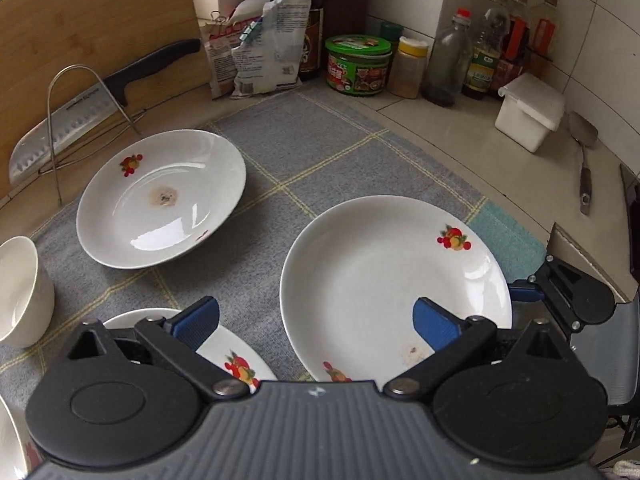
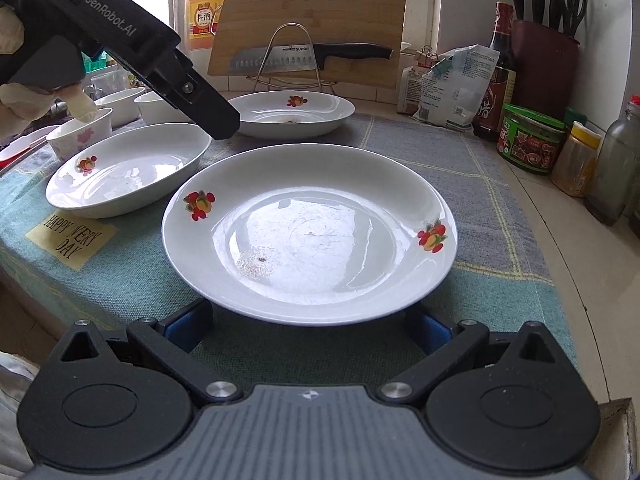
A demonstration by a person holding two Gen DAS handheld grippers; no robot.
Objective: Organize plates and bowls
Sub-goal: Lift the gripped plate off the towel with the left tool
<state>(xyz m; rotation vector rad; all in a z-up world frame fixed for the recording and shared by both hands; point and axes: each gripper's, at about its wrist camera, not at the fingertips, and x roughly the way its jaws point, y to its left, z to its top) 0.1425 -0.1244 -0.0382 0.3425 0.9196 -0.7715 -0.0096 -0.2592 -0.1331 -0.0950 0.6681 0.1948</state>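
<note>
Three white plates with red fruit prints lie on a grey-green cloth. The nearest plate (image 2: 308, 228) lies right in front of my open right gripper (image 2: 308, 330), whose blue pads sit at its near rim, under the edge. This plate also shows in the left wrist view (image 1: 396, 280). My left gripper (image 1: 316, 322) is open and empty, hovering between that plate and a second plate (image 1: 224, 344) below it. A third plate (image 1: 160, 200) lies farther back. White bowls (image 2: 120, 104) stand at the left; one bowl (image 1: 20, 292) shows in the left wrist view.
A knife on a wire rack (image 2: 296, 60) leans against a bamboo board (image 2: 312, 20) at the back. Bottles, jars (image 2: 532, 140) and bags line the right wall. A white box (image 1: 528, 112) and a spatula (image 1: 584, 160) lie on the counter. The right gripper's body (image 1: 572, 292) is at the plate's right rim.
</note>
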